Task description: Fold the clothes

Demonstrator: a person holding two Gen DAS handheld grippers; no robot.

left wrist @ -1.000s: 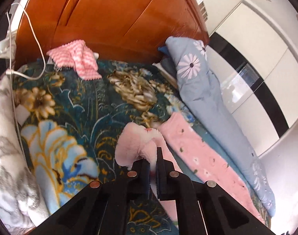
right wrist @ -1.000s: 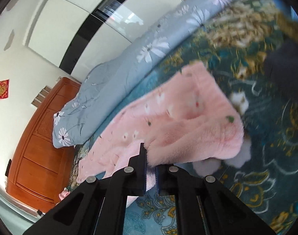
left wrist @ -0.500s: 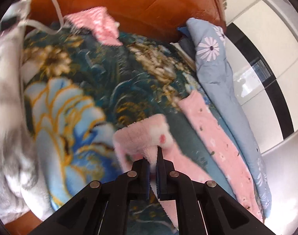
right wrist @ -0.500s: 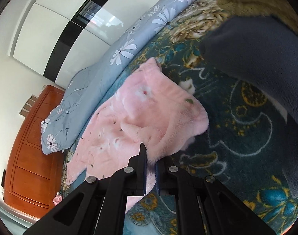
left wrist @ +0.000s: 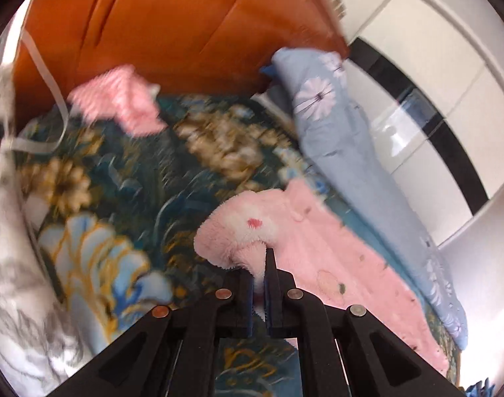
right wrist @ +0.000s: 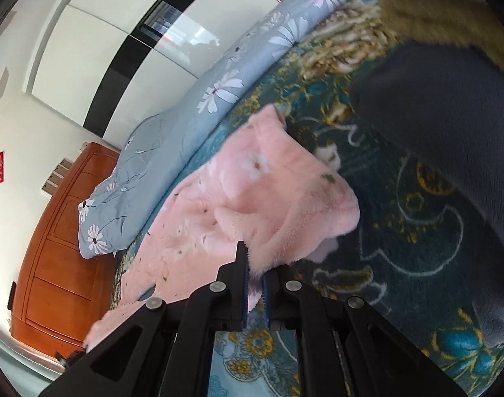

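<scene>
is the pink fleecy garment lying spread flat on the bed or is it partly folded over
Partly folded. The pink garment has one end doubled over itself, pinched by both the left gripper and right gripper.

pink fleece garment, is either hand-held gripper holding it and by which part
Both are. The left hand-held gripper is shut on a folded-over edge of the pink fleece garment; the right hand-held gripper is shut on another edge.

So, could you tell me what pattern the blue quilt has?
White daisies on the blue quilt; the right wrist view shows them best.
</scene>
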